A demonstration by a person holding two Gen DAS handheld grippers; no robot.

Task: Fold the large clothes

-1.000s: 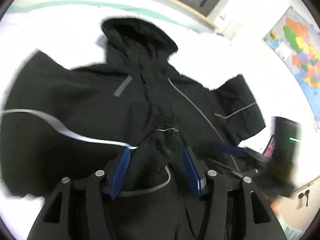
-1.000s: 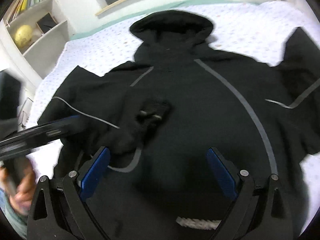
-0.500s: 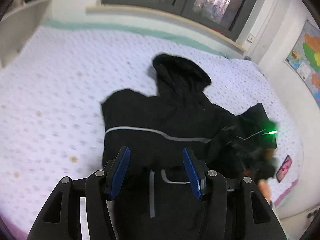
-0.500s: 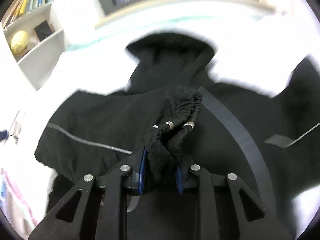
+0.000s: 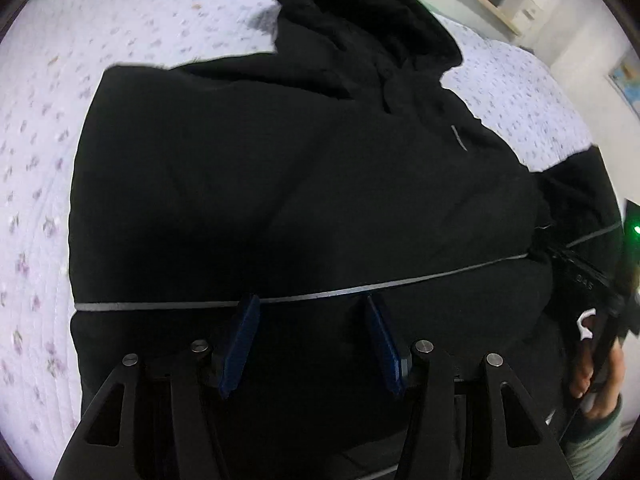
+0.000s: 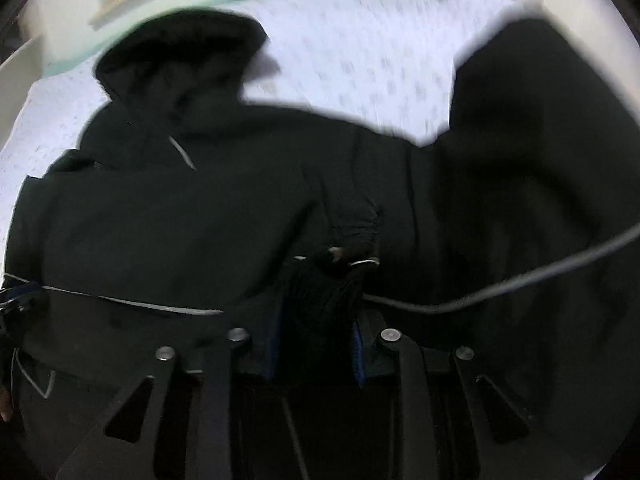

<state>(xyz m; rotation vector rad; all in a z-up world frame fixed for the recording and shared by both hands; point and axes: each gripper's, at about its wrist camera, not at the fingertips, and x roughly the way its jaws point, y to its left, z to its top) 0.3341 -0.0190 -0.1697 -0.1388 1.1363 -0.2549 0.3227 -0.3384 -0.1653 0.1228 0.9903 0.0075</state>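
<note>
Our right hand-held gripper (image 6: 316, 312) pinches the bunched cuff (image 6: 352, 240) of the black hooded jacket (image 6: 180, 220), its blue pads pressed against the fabric from both sides. Our left hand-held gripper (image 5: 312, 316) hovers spread just above the jacket's (image 5: 280, 180) body, nothing between its blue pads (image 5: 244, 332), close to a thin grey stripe (image 5: 160, 306) running across the cloth. We see the jacket lying on the bed's floral quilt (image 5: 40, 160), hood (image 5: 360, 12) toward the far side, one sleeve folded across the chest.
</note>
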